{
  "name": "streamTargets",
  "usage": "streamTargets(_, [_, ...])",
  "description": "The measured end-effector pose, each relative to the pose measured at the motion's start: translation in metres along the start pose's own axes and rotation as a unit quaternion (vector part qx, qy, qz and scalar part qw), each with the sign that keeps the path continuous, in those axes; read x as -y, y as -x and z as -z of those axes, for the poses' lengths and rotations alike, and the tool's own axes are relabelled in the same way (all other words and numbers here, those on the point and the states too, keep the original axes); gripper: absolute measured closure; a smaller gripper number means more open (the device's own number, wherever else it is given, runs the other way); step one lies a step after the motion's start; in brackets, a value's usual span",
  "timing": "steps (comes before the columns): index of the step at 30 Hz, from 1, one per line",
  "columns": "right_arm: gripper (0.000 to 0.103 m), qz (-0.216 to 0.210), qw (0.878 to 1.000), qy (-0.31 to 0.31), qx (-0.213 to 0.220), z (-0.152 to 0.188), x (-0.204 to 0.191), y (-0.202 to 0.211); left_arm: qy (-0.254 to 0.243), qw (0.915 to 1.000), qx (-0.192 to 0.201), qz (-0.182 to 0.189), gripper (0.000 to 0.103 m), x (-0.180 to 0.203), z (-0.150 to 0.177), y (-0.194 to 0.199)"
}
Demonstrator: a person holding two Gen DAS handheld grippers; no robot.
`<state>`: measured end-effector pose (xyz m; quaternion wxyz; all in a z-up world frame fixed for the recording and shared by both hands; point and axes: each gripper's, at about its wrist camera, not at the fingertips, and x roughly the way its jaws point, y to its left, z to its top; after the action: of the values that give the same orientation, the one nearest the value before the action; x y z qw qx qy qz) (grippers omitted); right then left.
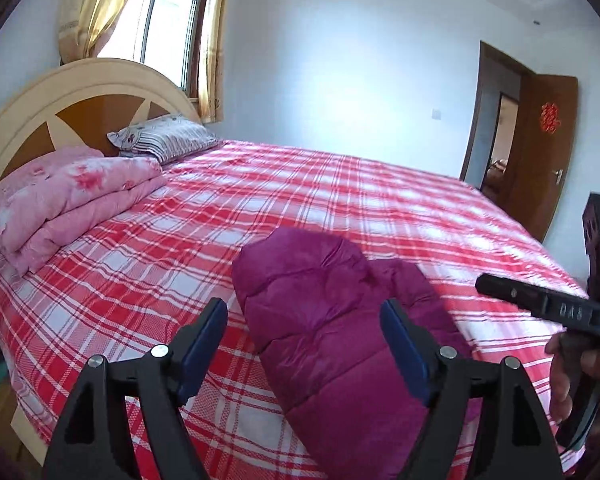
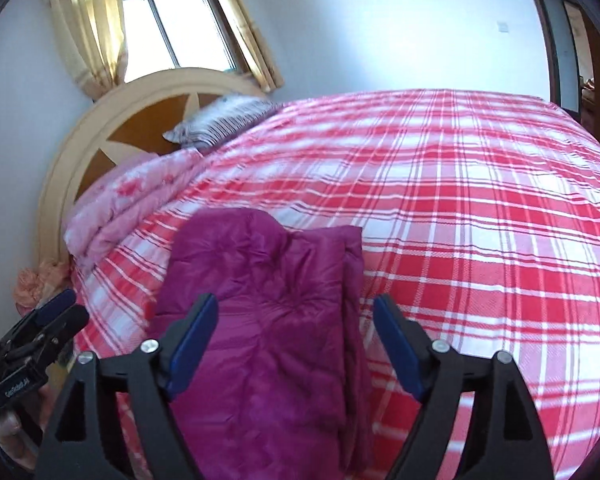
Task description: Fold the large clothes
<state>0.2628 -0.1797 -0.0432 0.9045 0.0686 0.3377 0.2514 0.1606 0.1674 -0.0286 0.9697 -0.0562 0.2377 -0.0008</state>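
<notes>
On bed (image 1: 340, 184), folded jacket (image 1: 320, 320) lies below both spread grippers, L (image 1: 304, 344) & R (image 2: 296, 344), untouched.

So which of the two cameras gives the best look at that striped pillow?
The left wrist view: the striped pillow lies sharp and whole against the headboard. In the right wrist view the striped pillow is smaller and blurred, partly behind the pink quilt.

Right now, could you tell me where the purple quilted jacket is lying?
The purple quilted jacket lies folded on the red plaid bedsheet at the near edge of the bed, low and central in both wrist views, well short of the pink quilt by the headboard.
</notes>
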Motion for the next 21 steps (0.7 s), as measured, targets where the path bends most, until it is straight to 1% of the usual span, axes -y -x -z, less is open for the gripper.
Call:
streamTargets(5, [0.017, 0.019, 0.999, 0.022, 0.02, 0.006, -0.022, 0.024, -0.005, 0.9998, 0.019, 0.001, 0.024, 0.002, -0.006, 0.014])
streamTargets(10, [0.014, 0.032, 0.998, 0.039, 0.041, 0.007, -0.035, 0.042, -0.001, 0.9997, 0.026, 0.005, 0.024, 0.001, -0.009, 0.019])
streamTargets(14, [0.01, 0.035, 0.997, 0.052, 0.052, 0.008, -0.042, 0.053, 0.001, 0.9996, 0.026, 0.01, 0.024, 0.001, -0.01, 0.021])
streamTargets(21, [0.01, 0.032, 0.996, 0.065, 0.058, 0.01, -0.051, 0.059, 0.0, 0.9994, 0.031, 0.014, 0.024, 0.003, -0.011, 0.026])
